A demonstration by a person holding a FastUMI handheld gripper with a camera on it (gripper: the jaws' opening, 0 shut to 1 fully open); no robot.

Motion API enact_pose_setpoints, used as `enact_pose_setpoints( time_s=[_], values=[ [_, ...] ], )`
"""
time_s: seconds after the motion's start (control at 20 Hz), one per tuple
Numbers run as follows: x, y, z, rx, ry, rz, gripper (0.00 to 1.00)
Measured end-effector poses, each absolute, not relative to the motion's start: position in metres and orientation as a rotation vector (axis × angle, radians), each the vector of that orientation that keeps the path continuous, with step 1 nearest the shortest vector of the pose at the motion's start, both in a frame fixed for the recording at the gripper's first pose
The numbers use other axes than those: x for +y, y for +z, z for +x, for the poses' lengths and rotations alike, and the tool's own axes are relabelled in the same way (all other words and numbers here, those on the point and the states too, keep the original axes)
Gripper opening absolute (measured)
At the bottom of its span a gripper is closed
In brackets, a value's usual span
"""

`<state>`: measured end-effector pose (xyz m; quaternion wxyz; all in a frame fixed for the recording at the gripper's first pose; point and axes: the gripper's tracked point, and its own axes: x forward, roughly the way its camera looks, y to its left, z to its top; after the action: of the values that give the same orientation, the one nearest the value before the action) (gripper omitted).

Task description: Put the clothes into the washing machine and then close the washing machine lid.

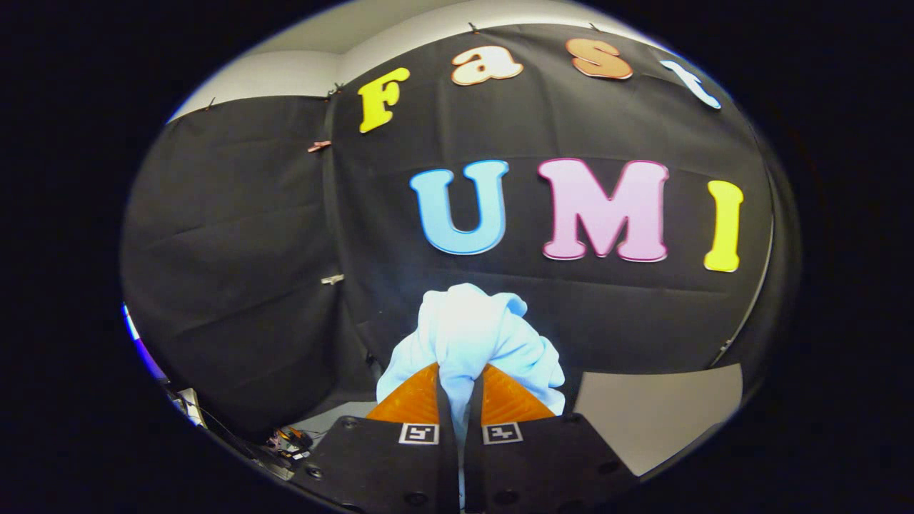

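A bunched pale blue-white cloth (468, 332) is pinched between the two fingers of my gripper (460, 382), which is shut on it. The cloth bulges up above the fingertips and drapes down on both sides of them, with a thin fold running down through the narrow gap between the fingers. It is lifted off any surface, with the black booth wall behind it.
A light grey flat surface (657, 414) lies just right of the fingers, below the black wall. To the lower left, some cables and small hardware (285, 439) sit at the foot of the cloth wall.
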<state>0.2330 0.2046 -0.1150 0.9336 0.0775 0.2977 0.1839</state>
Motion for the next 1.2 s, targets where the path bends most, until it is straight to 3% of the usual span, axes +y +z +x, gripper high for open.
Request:
enact_pose_setpoints(
  time_s=[0.3, 0.9, 1.2],
  values=[
    [0.267, -0.181, 0.246, 0.642, 0.478, 0.132, 0.08],
    [0.308, -0.406, 0.231, 1.003, 0.62, -0.054, 0.08],
    [0.283, -0.471, 0.207, 1.223, 0.556, -0.136, 0.08]
  ],
)
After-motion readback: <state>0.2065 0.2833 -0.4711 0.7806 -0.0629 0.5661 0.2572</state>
